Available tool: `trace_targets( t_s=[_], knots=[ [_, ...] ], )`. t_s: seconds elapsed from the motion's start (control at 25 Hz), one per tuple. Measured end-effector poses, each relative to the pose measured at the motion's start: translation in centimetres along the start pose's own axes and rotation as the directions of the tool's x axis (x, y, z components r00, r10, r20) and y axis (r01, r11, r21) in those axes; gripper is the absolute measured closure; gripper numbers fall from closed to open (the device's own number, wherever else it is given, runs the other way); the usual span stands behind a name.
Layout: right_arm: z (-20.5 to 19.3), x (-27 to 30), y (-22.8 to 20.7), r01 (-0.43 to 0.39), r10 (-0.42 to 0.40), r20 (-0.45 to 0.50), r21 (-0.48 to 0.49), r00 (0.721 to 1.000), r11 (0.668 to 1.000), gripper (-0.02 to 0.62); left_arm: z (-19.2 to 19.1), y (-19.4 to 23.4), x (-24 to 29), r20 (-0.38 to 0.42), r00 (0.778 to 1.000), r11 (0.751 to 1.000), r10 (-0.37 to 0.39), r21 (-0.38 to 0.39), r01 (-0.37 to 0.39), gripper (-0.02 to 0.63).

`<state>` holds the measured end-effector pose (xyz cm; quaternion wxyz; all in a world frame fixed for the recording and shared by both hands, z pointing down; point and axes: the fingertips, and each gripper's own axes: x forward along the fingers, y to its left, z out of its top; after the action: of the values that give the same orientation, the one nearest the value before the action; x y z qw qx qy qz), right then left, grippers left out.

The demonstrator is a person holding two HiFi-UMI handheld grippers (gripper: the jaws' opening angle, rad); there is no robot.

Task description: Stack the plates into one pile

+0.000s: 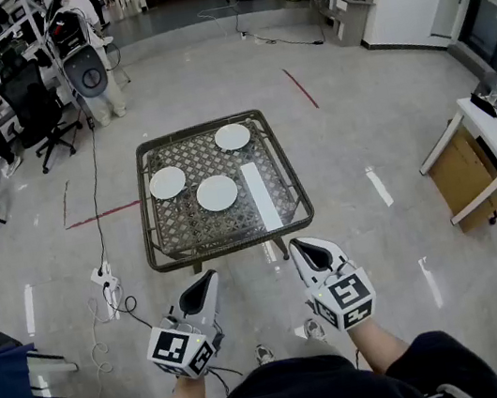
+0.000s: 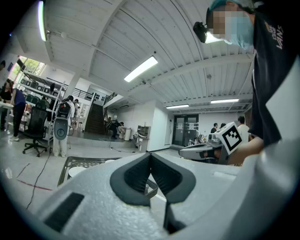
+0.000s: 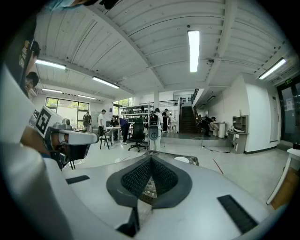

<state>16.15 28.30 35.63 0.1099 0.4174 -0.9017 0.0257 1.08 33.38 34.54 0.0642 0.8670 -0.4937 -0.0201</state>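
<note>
Three plates unstacked on counter [image 1: 164, 248] mid-frame: left plate [image 1: 167, 182], near plate [image 1: 217, 192], far plate [image 1: 233, 136]; left gripper [image 1: 209, 278] and right gripper [image 1: 299, 249] low in frame, short of counter, fingers [image 2: 132, 178] pressed together, holding nothing; likely next: approach, spread fingers round one rim.

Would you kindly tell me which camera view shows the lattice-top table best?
The head view. It looks down on the whole lattice-top table, showing all four sides and three separate white plates. The left gripper view catches only part of the table, nearly edge-on. The right gripper view shows just a thin sliver of it.
</note>
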Motion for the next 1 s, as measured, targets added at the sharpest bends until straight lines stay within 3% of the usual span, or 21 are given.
trace_targets(
  t_s=[0.48,0.72,0.88,0.92,1.0],
  knots=[
    [0.6,0.0,0.0,0.024,-0.026,0.057,0.033,0.998,0.999,0.592,0.1,1.5,-0.7,0.039,0.999,1.0,0.002,0.0,-0.002,0.586],
    [-0.5,0.7,-0.7,0.036,-0.046,0.071,0.131,0.996,0.991,0.591,-1.0,2.5,-0.6,0.025,1.0,1.0,0.004,-0.027,-0.004,0.583],
    [-1.3,2.9,-2.2,0.022,-0.034,0.063,0.192,0.997,0.981,0.545,-2.2,4.1,0.3,0.002,0.999,0.998,0.032,-0.055,-0.032,0.578],
    [-1.4,3.7,-2.9,0.018,-0.03,0.059,0.198,0.998,0.98,0.545,-2.4,4.5,0.9,-0.003,0.999,0.997,0.041,-0.062,-0.041,0.569],
    [-1.4,5.4,-4.2,0.005,-0.016,0.052,0.208,0.998,0.978,0.538,-2.5,5.5,2.4,-0.007,0.998,0.995,0.057,-0.08,-0.057,0.487]
  ],
)
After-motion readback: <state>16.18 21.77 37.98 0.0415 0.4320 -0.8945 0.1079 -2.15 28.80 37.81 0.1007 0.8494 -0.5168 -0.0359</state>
